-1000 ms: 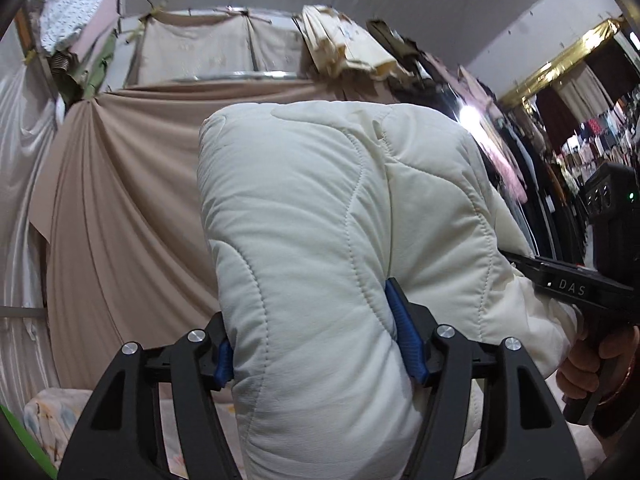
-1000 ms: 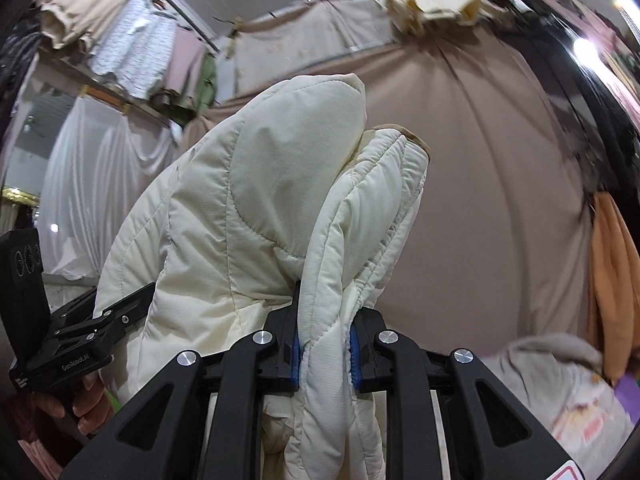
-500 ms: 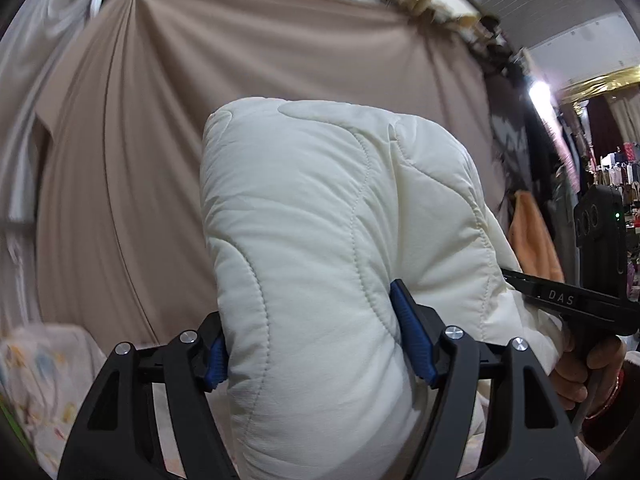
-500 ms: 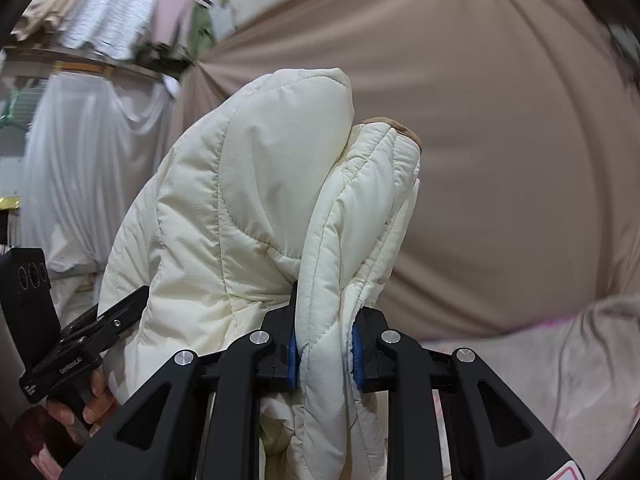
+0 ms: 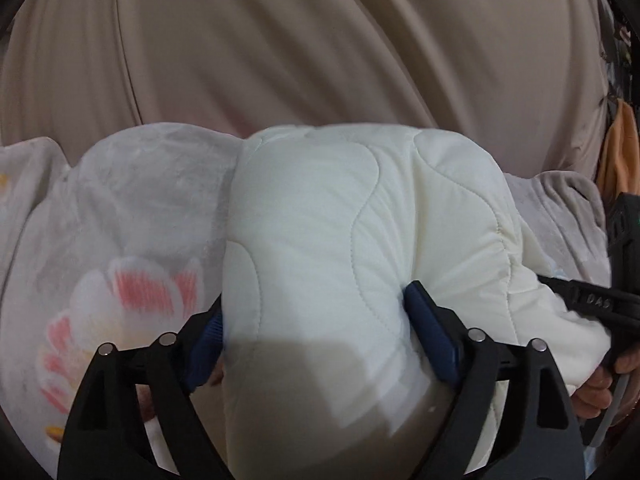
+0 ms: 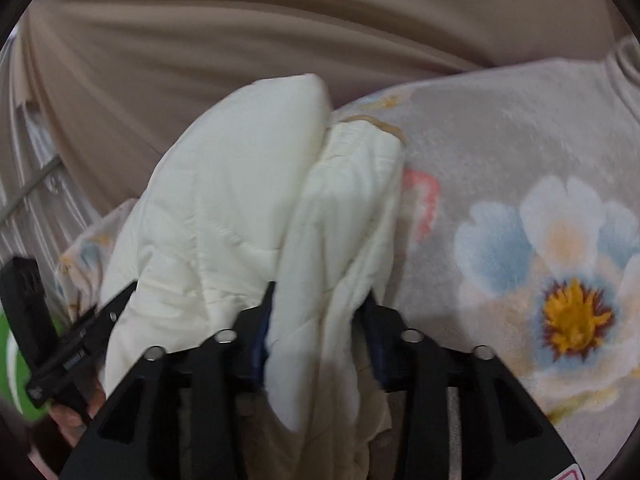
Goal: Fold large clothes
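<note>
A cream quilted padded jacket [image 5: 352,248] is held between both grippers above a floral blanket. My left gripper [image 5: 316,332] is shut on a thick fold of the jacket, blue pads pressing its sides. My right gripper [image 6: 316,320] is shut on another bunched fold of the same jacket [image 6: 248,208], with a tan-trimmed edge at the top. The right gripper's body shows at the right edge of the left wrist view [image 5: 600,308]; the left gripper's body shows at the left of the right wrist view [image 6: 60,344].
A pale fleece blanket with big flower prints [image 6: 540,240] covers the surface below; it also shows in the left wrist view [image 5: 120,248]. A beige curtain [image 5: 320,40] hangs behind it. An orange garment [image 5: 620,152] hangs at far right.
Both grippers have tilted downward with the jacket: the views swung from the ceiling and hanging clothes to the curtain and the floral blanket. Both grips on the jacket stay the same.
</note>
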